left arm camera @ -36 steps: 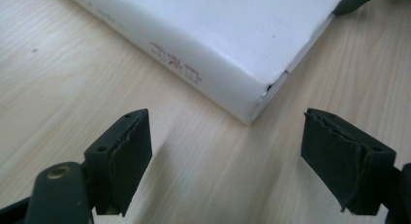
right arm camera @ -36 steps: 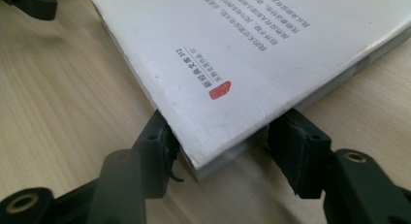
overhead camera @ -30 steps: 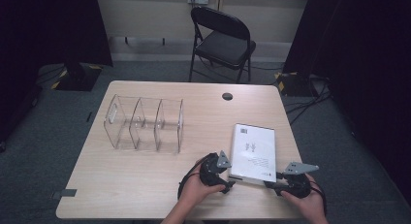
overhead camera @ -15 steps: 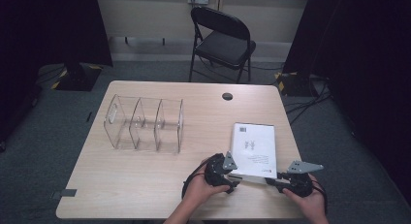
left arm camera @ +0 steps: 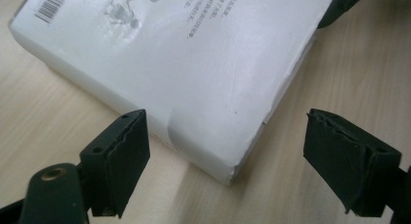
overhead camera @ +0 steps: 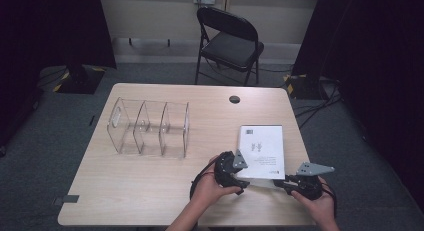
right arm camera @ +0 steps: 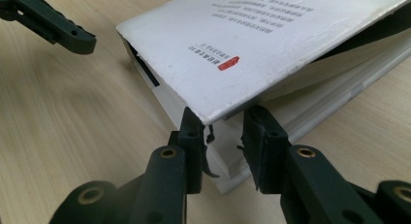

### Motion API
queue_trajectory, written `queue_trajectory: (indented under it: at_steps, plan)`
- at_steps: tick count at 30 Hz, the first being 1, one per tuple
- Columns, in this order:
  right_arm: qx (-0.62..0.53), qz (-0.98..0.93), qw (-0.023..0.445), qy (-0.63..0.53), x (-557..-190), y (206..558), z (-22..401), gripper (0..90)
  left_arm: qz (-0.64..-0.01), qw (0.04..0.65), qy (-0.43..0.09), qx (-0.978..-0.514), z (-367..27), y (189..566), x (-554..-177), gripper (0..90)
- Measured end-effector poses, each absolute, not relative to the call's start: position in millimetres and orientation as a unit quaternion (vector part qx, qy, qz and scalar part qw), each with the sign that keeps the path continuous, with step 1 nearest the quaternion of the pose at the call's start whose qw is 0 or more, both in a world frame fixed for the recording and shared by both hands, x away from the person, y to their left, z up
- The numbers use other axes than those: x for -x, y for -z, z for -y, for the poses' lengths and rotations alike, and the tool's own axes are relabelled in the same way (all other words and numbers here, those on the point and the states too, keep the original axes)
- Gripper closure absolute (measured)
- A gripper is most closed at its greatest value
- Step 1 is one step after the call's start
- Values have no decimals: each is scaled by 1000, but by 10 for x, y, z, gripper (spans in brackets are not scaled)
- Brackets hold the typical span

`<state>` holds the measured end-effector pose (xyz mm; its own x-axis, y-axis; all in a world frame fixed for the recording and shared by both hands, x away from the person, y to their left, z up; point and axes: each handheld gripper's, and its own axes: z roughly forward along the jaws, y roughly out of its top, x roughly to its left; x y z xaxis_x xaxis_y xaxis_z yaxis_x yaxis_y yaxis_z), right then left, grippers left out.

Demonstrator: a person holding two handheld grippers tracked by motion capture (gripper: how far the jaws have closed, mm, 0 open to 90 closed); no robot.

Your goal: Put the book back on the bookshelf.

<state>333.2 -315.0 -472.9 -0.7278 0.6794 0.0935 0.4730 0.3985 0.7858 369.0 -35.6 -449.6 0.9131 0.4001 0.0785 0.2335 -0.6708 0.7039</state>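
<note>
A white book (overhead camera: pixel 262 151) lies flat on the right of the table (overhead camera: pixel 150 191), back cover up. My left gripper (overhead camera: pixel 242 181) is at its near-left corner. In the left gripper view the jaws have just been opening and now stand open, straddling that corner of the book (left arm camera: pixel 194 64) without touching it. My right gripper (overhead camera: pixel 281 181) is at the near-right corner. Its jaws (right arm camera: pixel 223 127) have just been closing and are shut on the corner of the cover (right arm camera: pixel 271 40), which is lifted off the pages.
A clear plastic organiser (overhead camera: pixel 150 126) with three compartments stands on the left half of the table. A round cable hole (overhead camera: pixel 234 99) is near the far edge. A black folding chair (overhead camera: pixel 230 41) stands beyond the table. The left gripper's jaw (right arm camera: pixel 53 25) shows across the book.
My left gripper has shifted slightly to the right and up, toward the book's near-left corner. The right hand has stayed where it was.
</note>
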Motion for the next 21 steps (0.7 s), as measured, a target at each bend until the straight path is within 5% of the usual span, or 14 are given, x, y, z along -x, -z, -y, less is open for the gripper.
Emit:
queue_trajectory:
  at_steps: [21]
  plan:
    - [-337,-825,119,-438,-3400,4657,3064,722,-149,360,-154,-908,725,4566,-3808,154]
